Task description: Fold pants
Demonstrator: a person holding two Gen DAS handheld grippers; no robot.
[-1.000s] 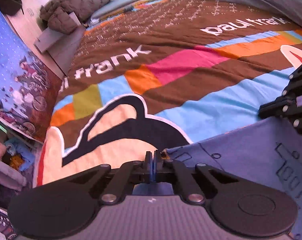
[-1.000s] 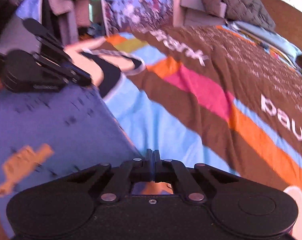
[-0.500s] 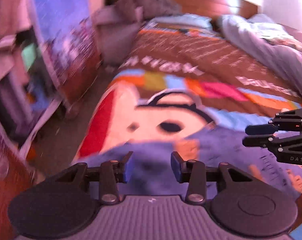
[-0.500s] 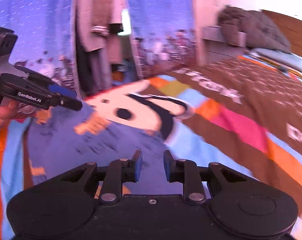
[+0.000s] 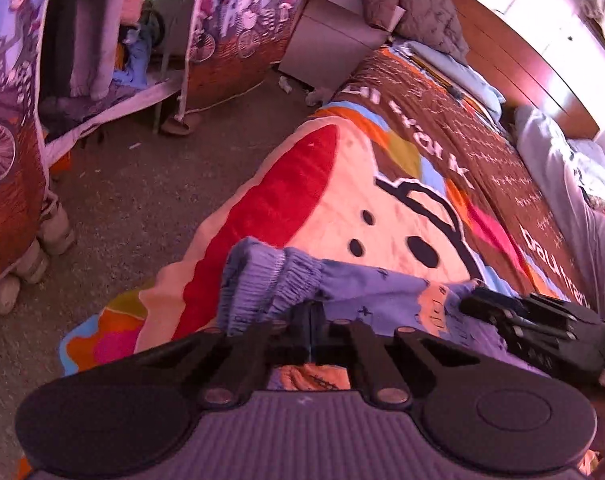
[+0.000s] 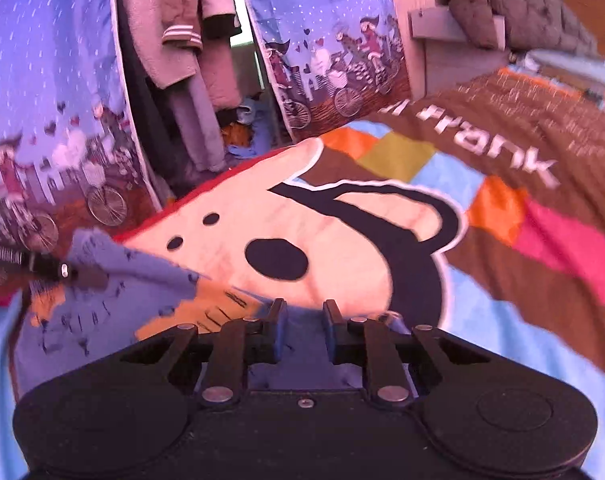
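Both grippers shifted: left gripper [image 5: 309, 322] jaws closing on bunched blue pants [image 5: 366, 284], right gripper [image 6: 302, 330] apart, closing.

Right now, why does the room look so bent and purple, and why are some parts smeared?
Both views bulge like a fisheye and carry a purple cast. In the left wrist view the pants and blanket are fairly sharp, with white glare at the top right. In the right wrist view the brown stripes of the blanket and the left gripper are smeared with motion blur.

Pants [image 5: 366, 288] perhaps partly hidden below tongs [image 5: 310, 320]
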